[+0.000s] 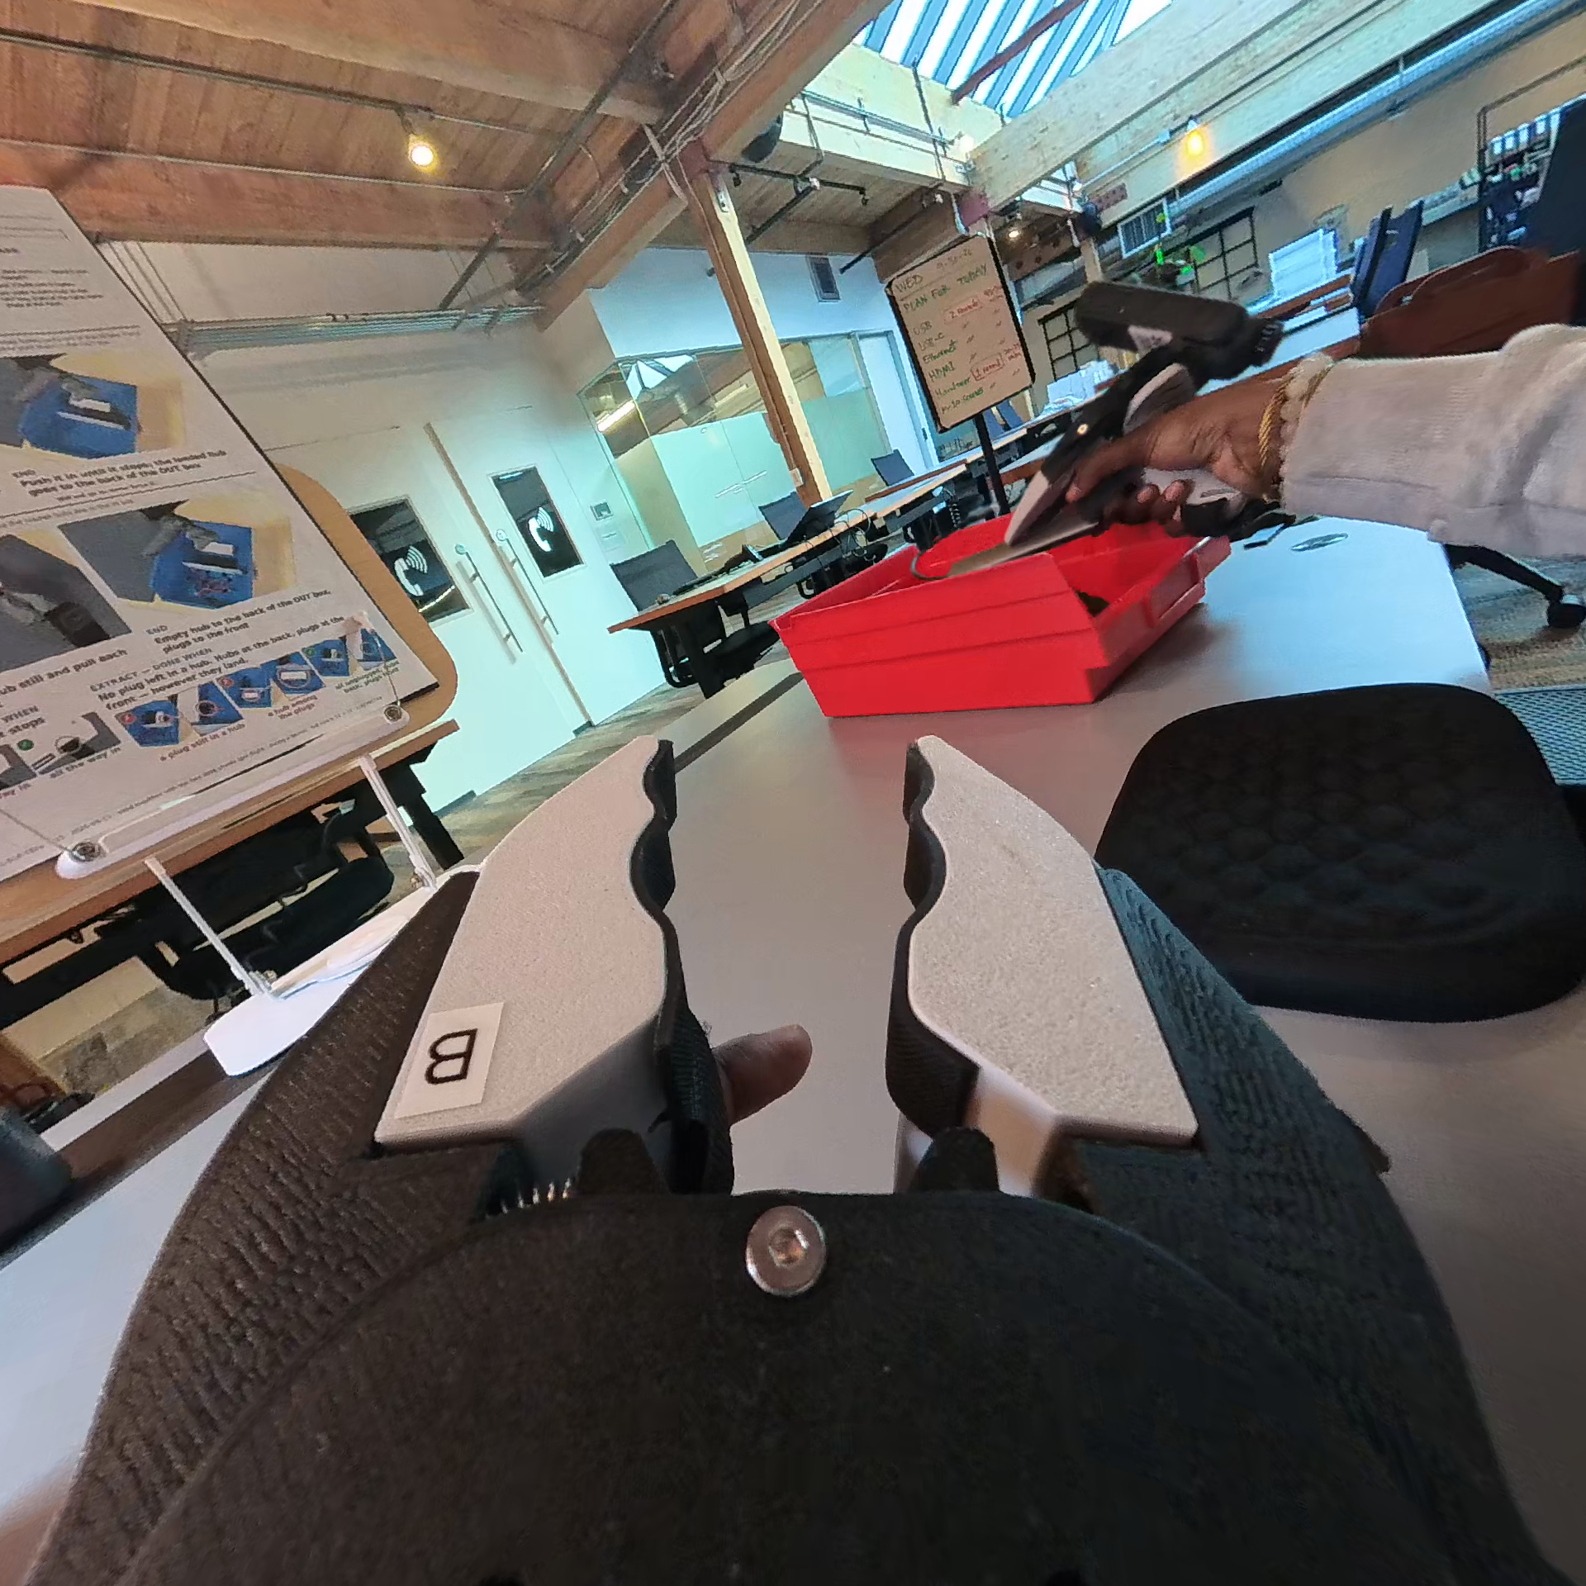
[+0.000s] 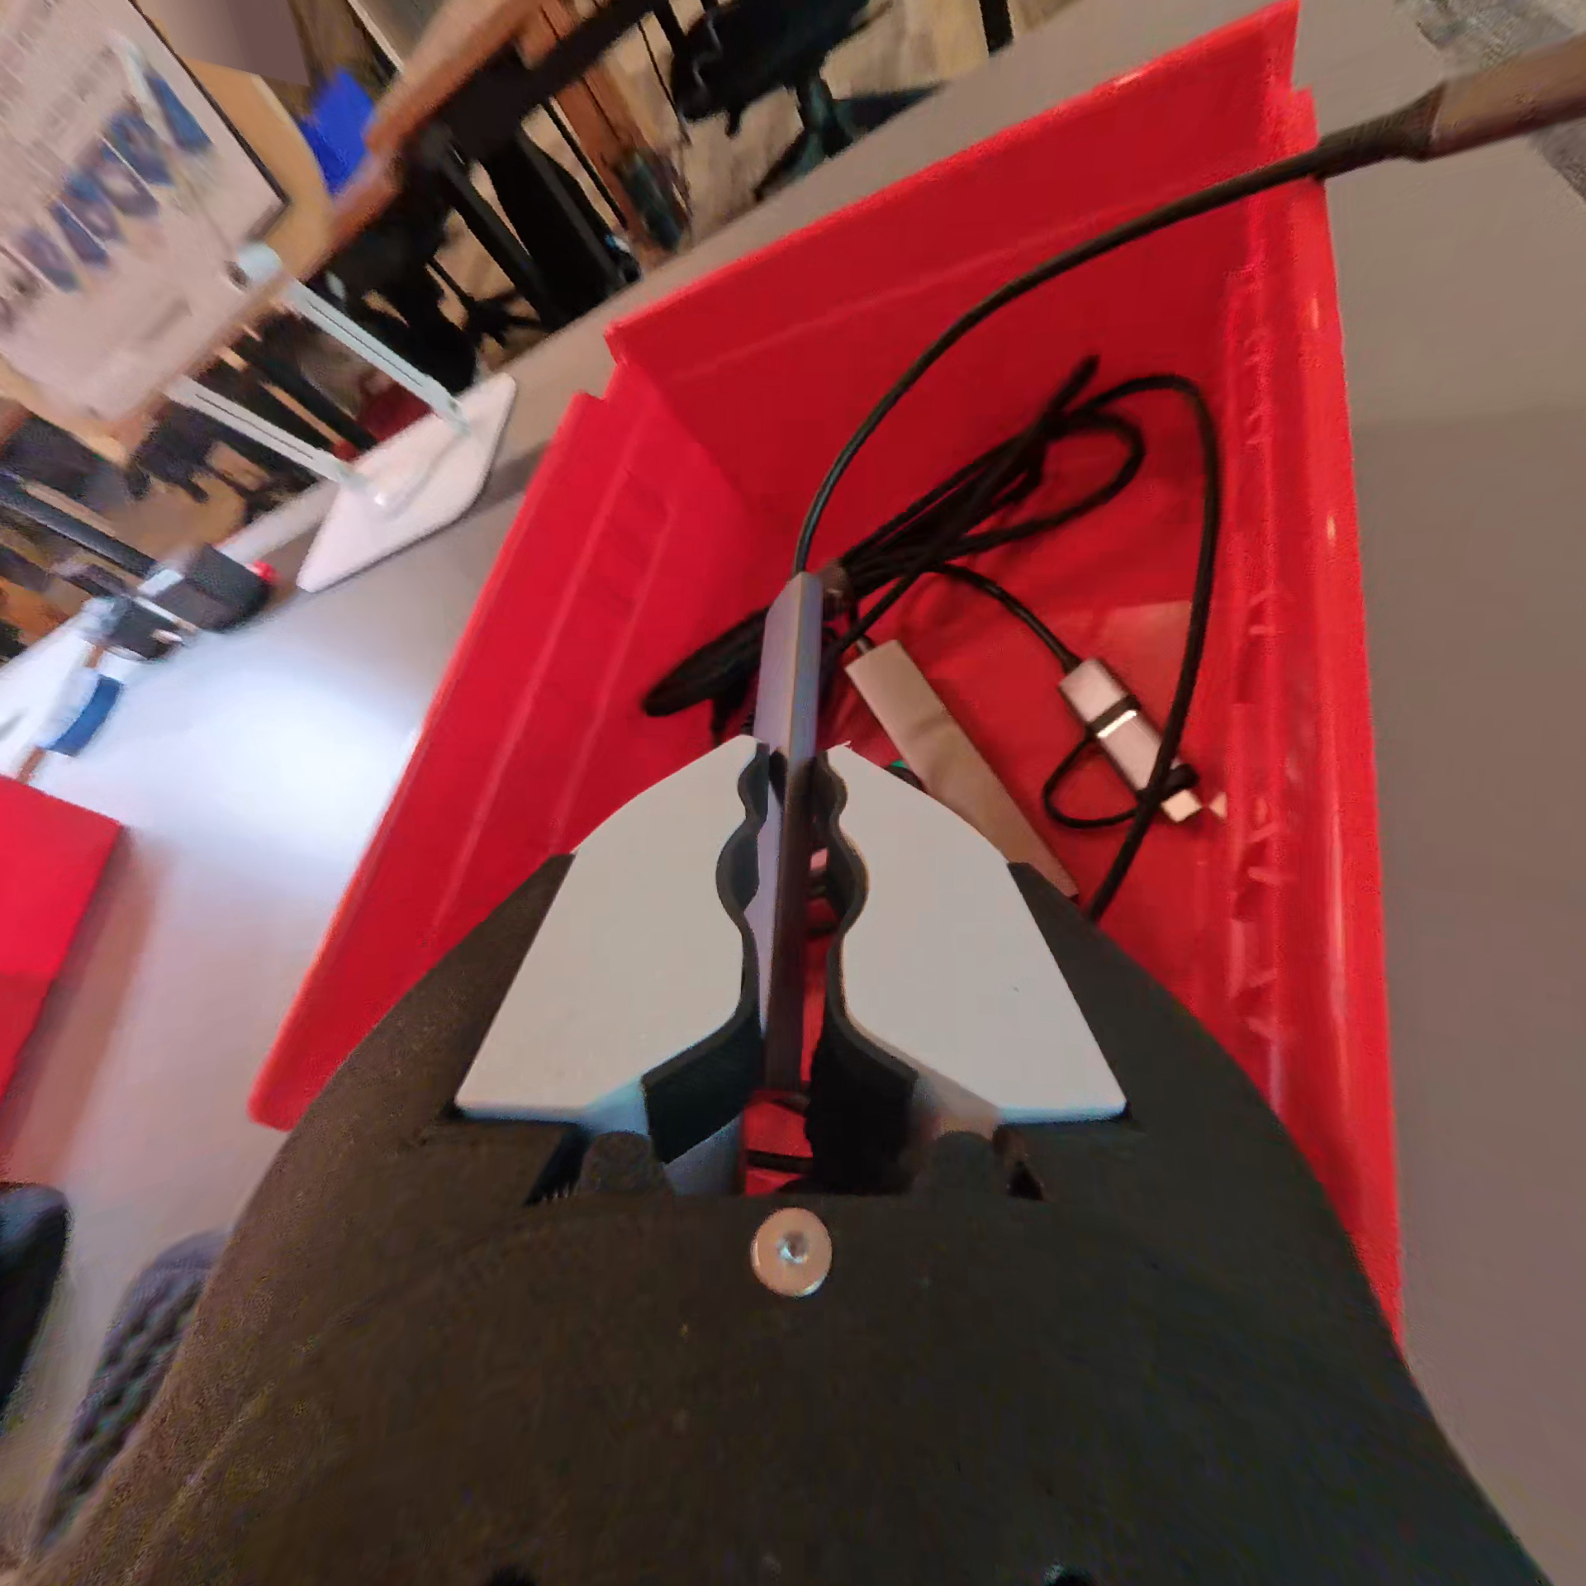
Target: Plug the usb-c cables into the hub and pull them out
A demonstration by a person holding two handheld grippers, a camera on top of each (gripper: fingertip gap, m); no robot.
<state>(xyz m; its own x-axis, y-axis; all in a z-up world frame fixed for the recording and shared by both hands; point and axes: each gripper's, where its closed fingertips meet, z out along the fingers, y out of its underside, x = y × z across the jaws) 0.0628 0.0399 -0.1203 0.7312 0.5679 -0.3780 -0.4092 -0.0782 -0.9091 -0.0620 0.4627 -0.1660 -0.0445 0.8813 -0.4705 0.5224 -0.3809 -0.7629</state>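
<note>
My right gripper point(image 2: 794, 757) is shut on a slim grey hub point(image 2: 788, 678), held edge-on over a red bin point(image 2: 558, 687). The hub's black lead point(image 2: 987, 326) arcs up to a grey plug point(image 2: 1493, 94) at the top right. In the bin lie a second grey hub point(image 2: 931, 738), a small silver usb-c plug piece point(image 2: 1111, 717) and a tangle of black cables point(image 2: 1030, 481). My left gripper point(image 1: 789, 755) is open and empty, low over the grey table point(image 1: 772, 901). Its view shows the right gripper point(image 1: 1051, 506) far off, in a hand over the red bin point(image 1: 944, 635).
An instruction board point(image 1: 172, 515) on a white stand point(image 2: 412, 481) is at the table's left. A black textured pad point(image 1: 1347, 858) lies right of my left gripper. Part of another red bin point(image 2: 43, 910) shows at the left edge. Desks and chairs stand beyond the table.
</note>
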